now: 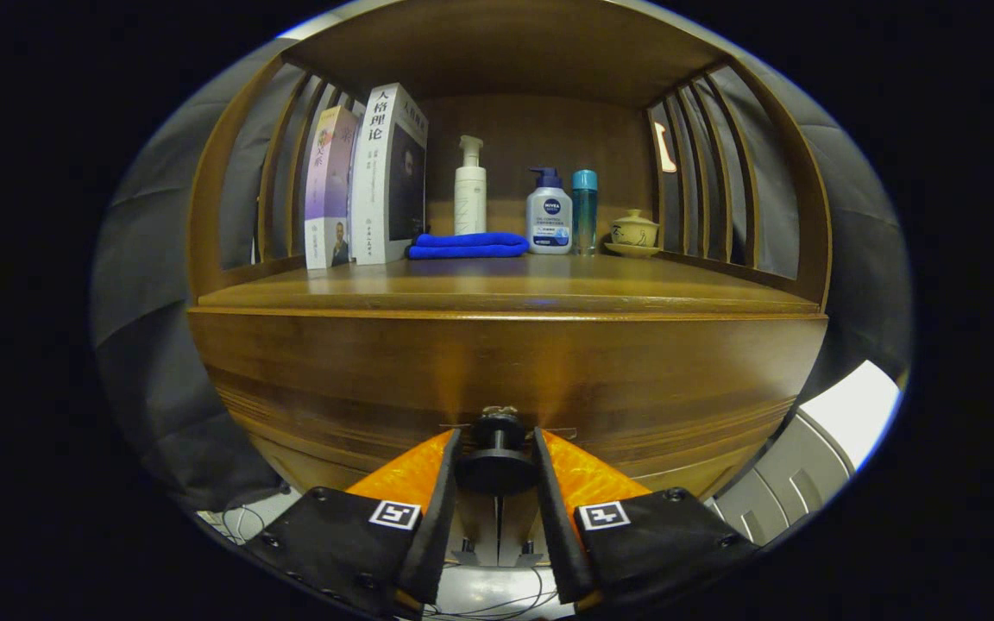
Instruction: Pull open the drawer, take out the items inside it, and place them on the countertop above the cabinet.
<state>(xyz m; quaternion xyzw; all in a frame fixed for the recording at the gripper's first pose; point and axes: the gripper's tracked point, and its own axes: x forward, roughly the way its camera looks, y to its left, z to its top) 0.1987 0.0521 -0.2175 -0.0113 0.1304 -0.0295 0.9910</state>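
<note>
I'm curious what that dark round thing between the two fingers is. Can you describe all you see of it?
It is the drawer knob: dark, round, a wide disc on a short stem, fixed to the brown wooden drawer front. It sits between the fingers of the hand-held gripper, which flank it closely; whether they press on it is unclear. The drawer looks closed.

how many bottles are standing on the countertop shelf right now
3. A tall white pump bottle stands behind the folded blue towel; a squat white pump bottle with a blue top and a slim teal bottle stand right of it. Books might hide more.
</note>
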